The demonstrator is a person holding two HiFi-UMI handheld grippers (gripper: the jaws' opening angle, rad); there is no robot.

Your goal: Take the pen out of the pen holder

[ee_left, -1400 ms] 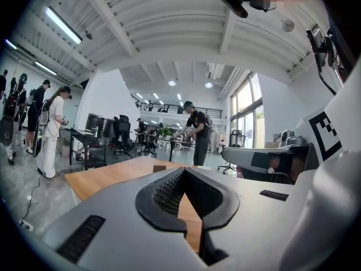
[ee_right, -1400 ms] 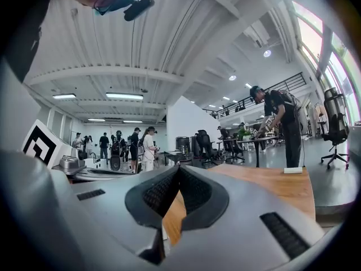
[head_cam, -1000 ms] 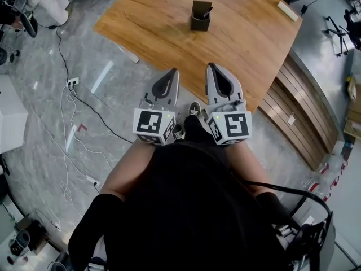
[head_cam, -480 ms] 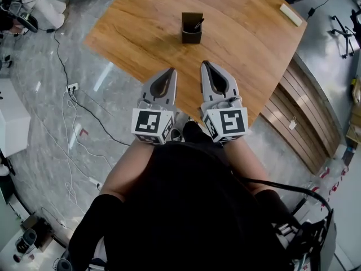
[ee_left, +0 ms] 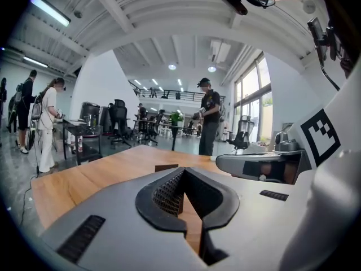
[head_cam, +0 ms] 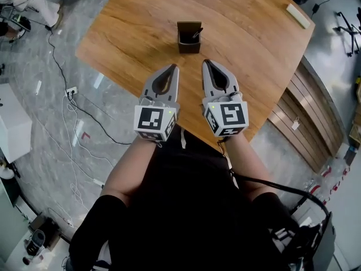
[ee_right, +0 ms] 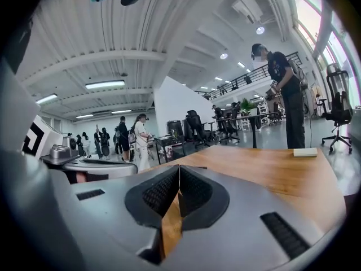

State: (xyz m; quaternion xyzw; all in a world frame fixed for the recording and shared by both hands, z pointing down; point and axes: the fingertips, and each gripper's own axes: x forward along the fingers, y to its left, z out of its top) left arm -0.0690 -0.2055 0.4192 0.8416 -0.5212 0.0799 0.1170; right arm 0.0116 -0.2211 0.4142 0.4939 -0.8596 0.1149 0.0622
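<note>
A dark square pen holder (head_cam: 188, 37) stands upright on the wooden table (head_cam: 254, 49), with a dark pen (head_cam: 197, 34) leaning in it. My left gripper (head_cam: 174, 66) is shut and empty, its tips a short way in front of the holder and slightly left. Beside it, my right gripper (head_cam: 206, 62) is also shut and empty, just right of the holder's near side. In the left gripper view the holder's top (ee_left: 166, 167) peeks over the closed left gripper (ee_left: 181, 171). The right gripper view shows my right gripper (ee_right: 179, 168) shut over bare wood.
A white block (head_cam: 298, 16) lies at the table's far right edge, also seen as a white block (ee_right: 305, 152) in the right gripper view. Cables and a power strip (head_cam: 71, 90) lie on the floor at left. A slatted wooden bench (head_cam: 299, 126) curves along the right. People stand behind.
Both grippers have moved forward over the table's near edge, closer to the pen holder. They remain shut and side by side.
</note>
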